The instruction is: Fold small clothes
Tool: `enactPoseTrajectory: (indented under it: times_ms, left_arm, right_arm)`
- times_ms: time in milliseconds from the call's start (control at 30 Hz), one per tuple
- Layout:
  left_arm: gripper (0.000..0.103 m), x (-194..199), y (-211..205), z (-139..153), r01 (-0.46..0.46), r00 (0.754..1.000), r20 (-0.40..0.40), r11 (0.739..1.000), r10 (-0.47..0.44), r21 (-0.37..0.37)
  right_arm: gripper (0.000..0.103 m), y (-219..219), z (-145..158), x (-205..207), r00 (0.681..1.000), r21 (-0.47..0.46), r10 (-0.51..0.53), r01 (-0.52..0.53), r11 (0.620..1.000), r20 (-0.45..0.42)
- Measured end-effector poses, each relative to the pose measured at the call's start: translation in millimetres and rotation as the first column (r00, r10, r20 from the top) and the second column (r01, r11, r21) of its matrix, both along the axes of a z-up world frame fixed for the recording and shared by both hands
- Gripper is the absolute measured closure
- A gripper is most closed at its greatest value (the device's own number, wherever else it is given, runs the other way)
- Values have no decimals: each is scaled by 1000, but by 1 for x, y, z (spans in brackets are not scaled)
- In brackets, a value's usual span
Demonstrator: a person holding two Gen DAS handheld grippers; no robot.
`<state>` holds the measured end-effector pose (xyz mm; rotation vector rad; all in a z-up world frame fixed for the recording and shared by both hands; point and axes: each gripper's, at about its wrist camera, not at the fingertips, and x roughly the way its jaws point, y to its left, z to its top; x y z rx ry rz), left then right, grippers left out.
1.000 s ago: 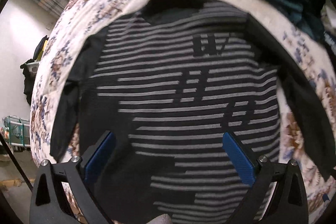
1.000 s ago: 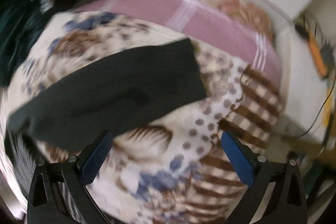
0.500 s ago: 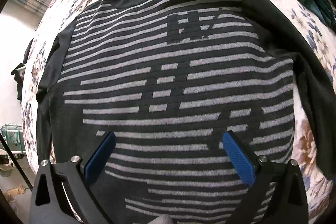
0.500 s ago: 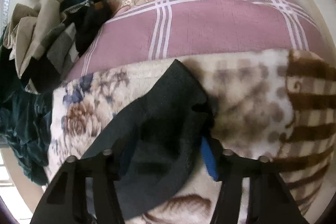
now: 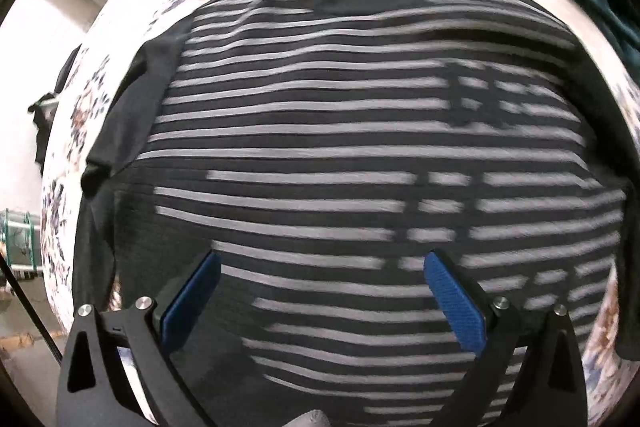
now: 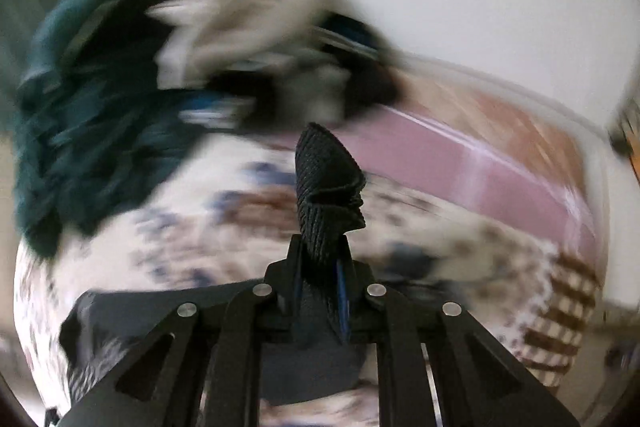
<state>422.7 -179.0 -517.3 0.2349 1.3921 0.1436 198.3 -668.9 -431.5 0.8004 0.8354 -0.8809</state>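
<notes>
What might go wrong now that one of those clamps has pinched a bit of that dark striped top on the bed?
The right hand-held gripper pinches only a narrow tuft of the black knit sleeve, so the fabric could slip free when pulled. The left hand-held gripper is open over the black grey-striped shirt, holding nothing, so the shirt may drag or bunch on the floral blanket. The heap of loose clothes lies nearby and could snag.
</notes>
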Motion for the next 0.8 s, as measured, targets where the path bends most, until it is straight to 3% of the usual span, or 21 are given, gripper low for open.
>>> enactPoseTrajectory:
  times_ms: [67, 167, 267, 367, 433, 500, 567, 600, 700, 767, 800]
  left_arm:
    - [0, 7, 26, 3, -33, 999, 17, 999, 33, 8]
    - [0, 17, 71, 10, -93, 995, 42, 996, 93, 15]
    - [0, 27, 126, 16, -172, 983, 65, 985, 170, 21]
    - [0, 34, 187, 19, -264, 962, 83, 964, 262, 24]
    - [0, 36, 231, 19, -326, 942, 97, 945, 322, 36]
    - [0, 35, 265, 17, -373, 924, 106, 927, 368, 35]
    - [0, 33, 295, 13, -410, 908, 109, 911, 404, 36]
    - [0, 34, 312, 11, -426, 901, 107, 904, 420, 33]
    - [0, 34, 348, 7, -451, 889, 109, 892, 446, 29]
    - [0, 32, 368, 4, -462, 883, 107, 886, 457, 25]
    - [0, 32, 374, 3, -468, 880, 105, 884, 464, 18]
  right_arm:
    - [88, 27, 29, 40, 994, -28, 100, -99, 995, 36]
    - [88, 87, 68, 105, 959, -66, 271, -265, 962, 88]
    - [89, 164, 92, 177, 892, -70, 433, -427, 901, 128]
    - [89, 269, 99, 250, 789, -76, 596, -592, 802, 148]
    - [89, 339, 95, 284, 721, -78, 678, -675, 734, 145]
    - [89, 422, 77, 322, 629, -59, 765, -766, 640, 134]
    - [89, 496, 56, 338, 553, -47, 827, -828, 559, 98]
    - [89, 541, 39, 349, 500, -38, 863, -863, 503, 70]
    - [89, 632, 2, 358, 389, -12, 921, -921, 389, 17]
    - [89, 678, -19, 356, 342, 4, 939, -940, 342, -21]
    - [89, 693, -29, 355, 336, 16, 941, -942, 336, -35]
